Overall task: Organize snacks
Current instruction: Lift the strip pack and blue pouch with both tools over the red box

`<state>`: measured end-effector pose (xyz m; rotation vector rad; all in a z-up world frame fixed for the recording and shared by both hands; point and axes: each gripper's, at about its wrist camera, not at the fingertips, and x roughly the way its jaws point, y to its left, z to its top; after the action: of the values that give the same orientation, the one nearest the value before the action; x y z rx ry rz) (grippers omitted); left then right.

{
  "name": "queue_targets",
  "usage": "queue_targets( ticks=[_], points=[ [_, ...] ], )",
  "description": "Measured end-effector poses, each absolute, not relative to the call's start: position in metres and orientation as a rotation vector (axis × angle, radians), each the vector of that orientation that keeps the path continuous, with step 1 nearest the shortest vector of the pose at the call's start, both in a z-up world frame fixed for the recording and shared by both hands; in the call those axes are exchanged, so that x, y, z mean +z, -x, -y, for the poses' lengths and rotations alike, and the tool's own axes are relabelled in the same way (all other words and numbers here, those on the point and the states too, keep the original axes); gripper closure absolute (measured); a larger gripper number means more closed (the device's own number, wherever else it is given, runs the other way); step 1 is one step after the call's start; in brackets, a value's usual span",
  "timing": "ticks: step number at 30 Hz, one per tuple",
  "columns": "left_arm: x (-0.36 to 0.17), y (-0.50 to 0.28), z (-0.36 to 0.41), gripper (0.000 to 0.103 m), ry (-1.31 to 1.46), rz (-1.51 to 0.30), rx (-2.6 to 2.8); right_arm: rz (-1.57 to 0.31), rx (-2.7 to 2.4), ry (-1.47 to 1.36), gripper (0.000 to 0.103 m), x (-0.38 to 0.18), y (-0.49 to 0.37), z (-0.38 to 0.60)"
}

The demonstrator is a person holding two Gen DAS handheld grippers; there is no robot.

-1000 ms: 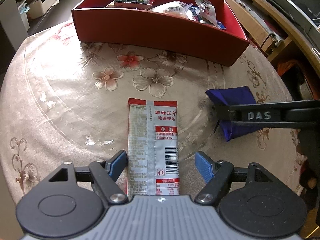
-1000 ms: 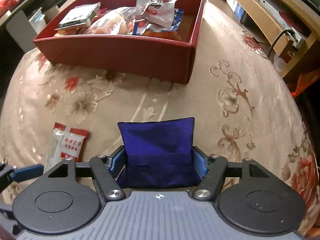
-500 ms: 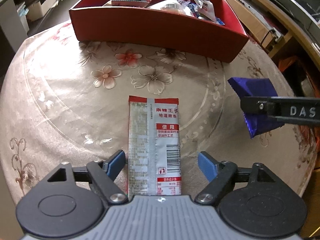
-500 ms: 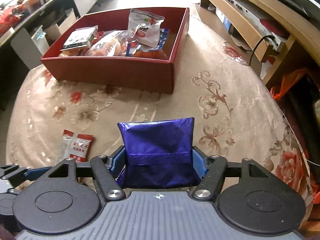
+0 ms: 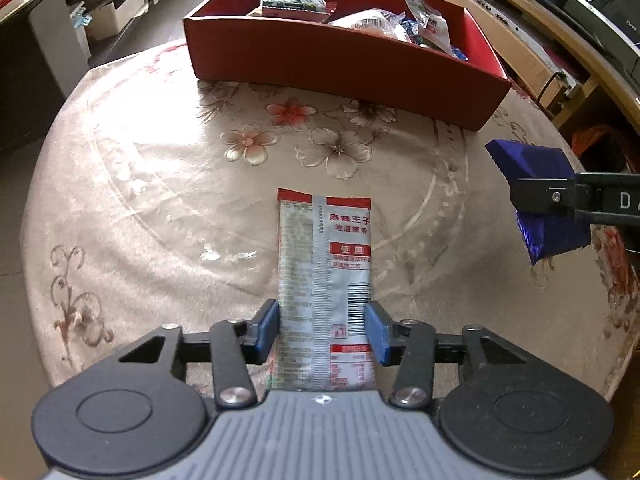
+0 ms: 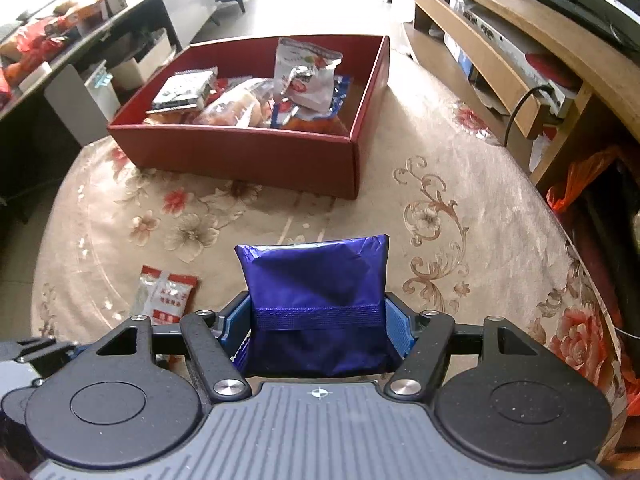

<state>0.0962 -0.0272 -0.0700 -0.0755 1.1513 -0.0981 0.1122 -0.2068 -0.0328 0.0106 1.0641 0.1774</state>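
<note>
- Left wrist view, lower centre: left gripper [image 5: 322, 332], its blue pads set against both long edges of a flat silver-and-red foil snack sachet [image 5: 325, 264] with printed text and a barcode. The jaws are closed on the sachet's near end; whether its far end rests on the cloth or is just clear of it cannot be told.
- Left wrist view, top centre: deep red rectangular cardboard box [image 5: 332, 62], holding several packets already.
- Left wrist view, right edge: glossy dark-blue foil snack pouch [image 5: 536, 168], pinched in a black finger of the other tool.
- Left wrist view, middle: round table under a beige floral tablecloth [image 5: 160, 184].
- Right wrist view, lower centre: right gripper [image 6: 318, 326], jaws clamped on the blue pouch [image 6: 316, 276], which is raised above the cloth.
- Right wrist view, upper centre: the red box [image 6: 240, 152], well apart from the pouch; a white packet stands upright among its contents.
- Right wrist view, lower left: the sachet [image 6: 166, 292].
- Step in hand, as judged: both snacks are gripped and the carry to the box is due.
- Next move calls for: clearing the near wall, releasing over open floor at the right end of the box, and holding the thin sachet level so it does not buckle.
</note>
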Motion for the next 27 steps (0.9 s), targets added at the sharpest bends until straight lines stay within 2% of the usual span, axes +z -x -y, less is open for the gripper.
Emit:
queue_targets(
  ticks=[1,3,5,7,10,15,17,18,19,27],
  points=[
    [-0.069,-0.095,0.027,0.071,0.075,-1.147,-0.100,-1.061,0.179,-0.010,0.029,-0.032,-0.111,0.206],
    [-0.069,-0.093,0.023,0.069,0.094,-1.154,-0.093,-1.055,0.179,-0.004,0.029,-0.030,-0.108,0.204],
    [-0.071,-0.094,0.022,0.059,0.107,-1.153,-0.071,-1.052,0.179,-0.003,0.029,-0.029,-0.104,0.204],
    [-0.073,-0.096,0.025,0.040,0.098,-1.151,-0.050,-1.051,0.176,-0.005,0.029,-0.029,-0.101,0.203],
    [-0.075,-0.092,0.031,0.025,0.078,-1.151,-0.030,-1.040,0.176,-0.021,0.029,-0.025,-0.098,0.205],
    [-0.084,-0.094,0.054,0.018,-0.025,-1.154,-0.003,-1.035,0.175,-0.025,0.029,-0.024,-0.097,0.210],
    [-0.082,-0.098,0.062,0.027,-0.055,-1.138,-0.012,-1.038,0.183,-0.024,0.029,-0.025,-0.096,0.210],
    [-0.079,-0.096,0.063,0.043,-0.049,-1.139,-0.032,-1.037,0.185,-0.020,0.029,-0.025,-0.095,0.211],
    [-0.076,-0.093,0.066,0.052,-0.071,-1.132,-0.038,-1.036,0.187,-0.017,0.029,-0.025,-0.094,0.211],
    [-0.064,-0.075,0.058,0.057,-0.039,-1.154,-0.020,-0.985,0.194,-0.024,0.029,-0.012,-0.086,0.214]
  ],
)
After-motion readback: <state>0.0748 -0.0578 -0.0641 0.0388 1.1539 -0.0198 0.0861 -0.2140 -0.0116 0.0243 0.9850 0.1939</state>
